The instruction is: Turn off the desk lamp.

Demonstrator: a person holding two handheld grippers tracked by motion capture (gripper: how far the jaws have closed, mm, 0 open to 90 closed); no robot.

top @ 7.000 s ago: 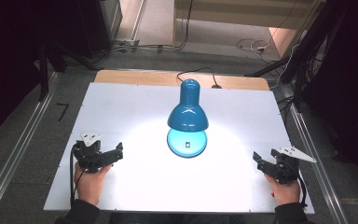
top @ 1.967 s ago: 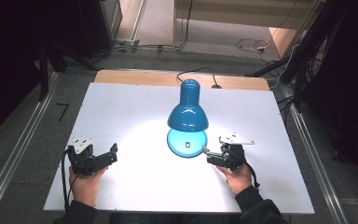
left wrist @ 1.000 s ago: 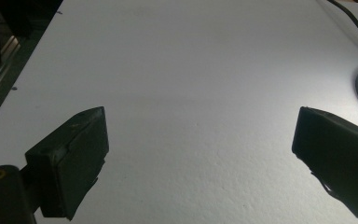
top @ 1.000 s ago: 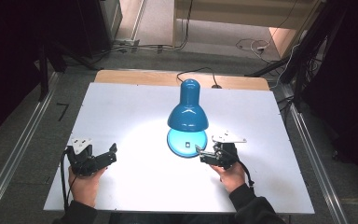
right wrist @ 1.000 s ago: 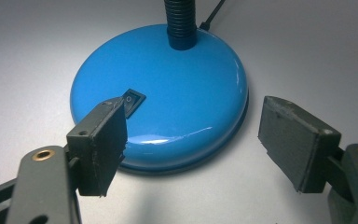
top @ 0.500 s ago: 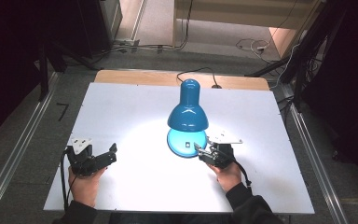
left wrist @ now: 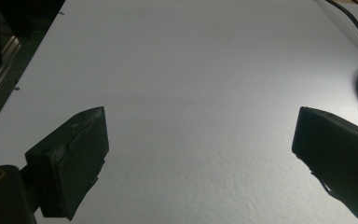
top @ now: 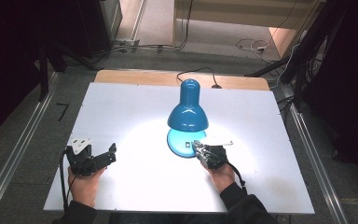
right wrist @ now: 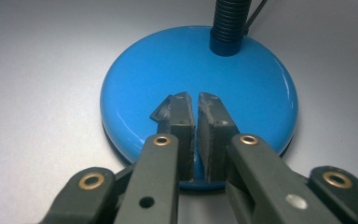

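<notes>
Right gripper (right wrist: 195,100) jaws nearly together, tips pressed down on blue lamp base (right wrist: 140,74), right over switch. Left gripper (top: 103,156) jaws wide apart, lamp off beyond its right jaw, on white table (top: 135,116).

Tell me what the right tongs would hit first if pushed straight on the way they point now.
The right tongs, jaws nearly closed, already sit over the lamp's blue base. Straight ahead lies more of that glossy base, then probably the ribbed black neck rising from its far side, slightly to the right. Height above the base is unclear.

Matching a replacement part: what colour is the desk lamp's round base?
Glossy blue; the lamp base shows best in the right gripper view.
</notes>
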